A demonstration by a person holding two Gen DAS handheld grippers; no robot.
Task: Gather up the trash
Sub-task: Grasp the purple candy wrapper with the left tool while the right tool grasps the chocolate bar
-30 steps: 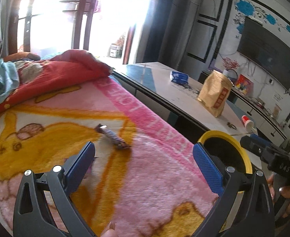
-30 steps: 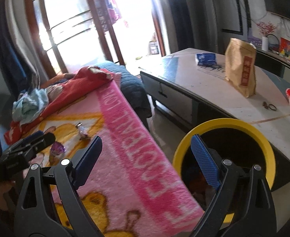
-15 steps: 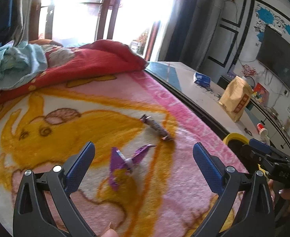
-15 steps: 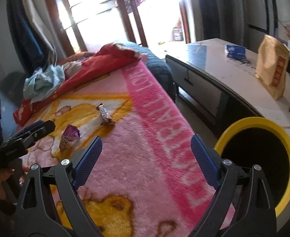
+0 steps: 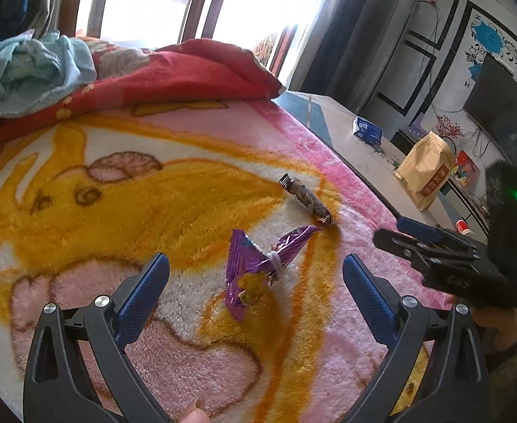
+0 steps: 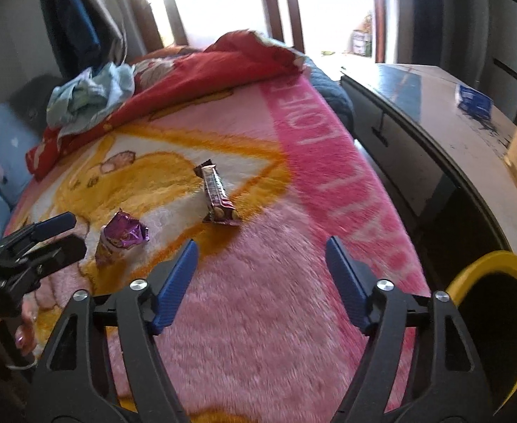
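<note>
On the blanket (image 5: 124,183), purple wrapper (image 5: 258,271) just ahead between wide-open, empty left gripper (image 5: 256,282) fingers (image 5: 142,292).

Two wrappers (image 5: 260,271) (image 5: 306,199), two grippers (image 5: 255,282) (image 6: 260,275)

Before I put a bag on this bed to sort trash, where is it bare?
Free: the pink plush blanket near the grippers, and its pink lettered border beside the brown candy bar wrapper. Crowded: the purple foil wrapper close by it, and the red quilt under pale blue clothes.
</note>
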